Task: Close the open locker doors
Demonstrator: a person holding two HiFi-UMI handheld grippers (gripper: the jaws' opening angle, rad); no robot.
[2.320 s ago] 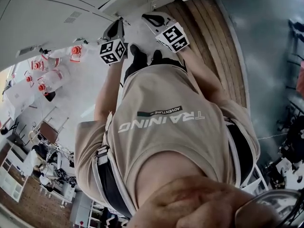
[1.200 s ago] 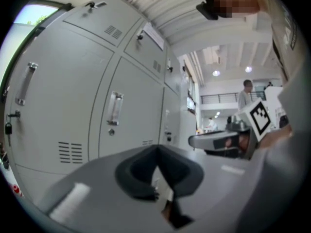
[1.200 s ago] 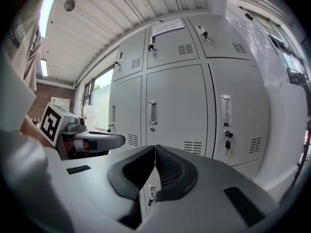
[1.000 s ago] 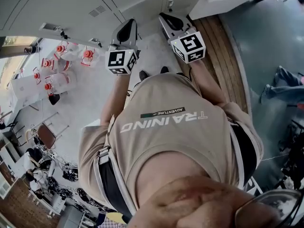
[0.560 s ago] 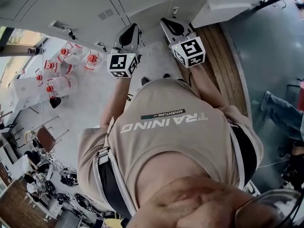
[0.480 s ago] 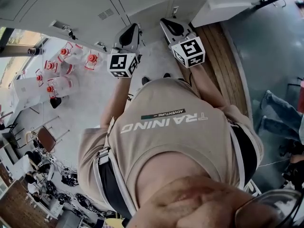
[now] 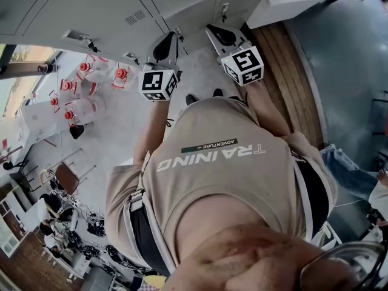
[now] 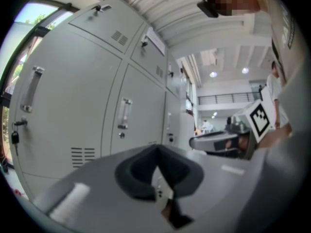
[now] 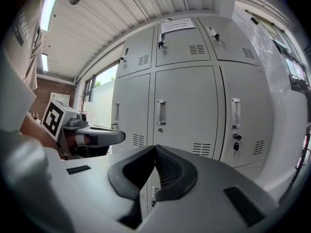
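forearms (image 7: 147, 129) stretched forward side by side | left gripper (image 7: 164, 43), right gripper (image 7: 222, 34): jaws together, nothing between | dark ribbed pads (image 9: 167, 171), smooth grey shells | locker doors (image 9: 187, 115) ahead: grey sheet metal, louvred vents, bar handles, long axis upright, fronts facing both grippers

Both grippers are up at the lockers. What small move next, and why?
Probably swing the right gripper toward the pale panel jutting out at upper right in the head view; it looks like an open door. The locker doors straight ahead appear shut.
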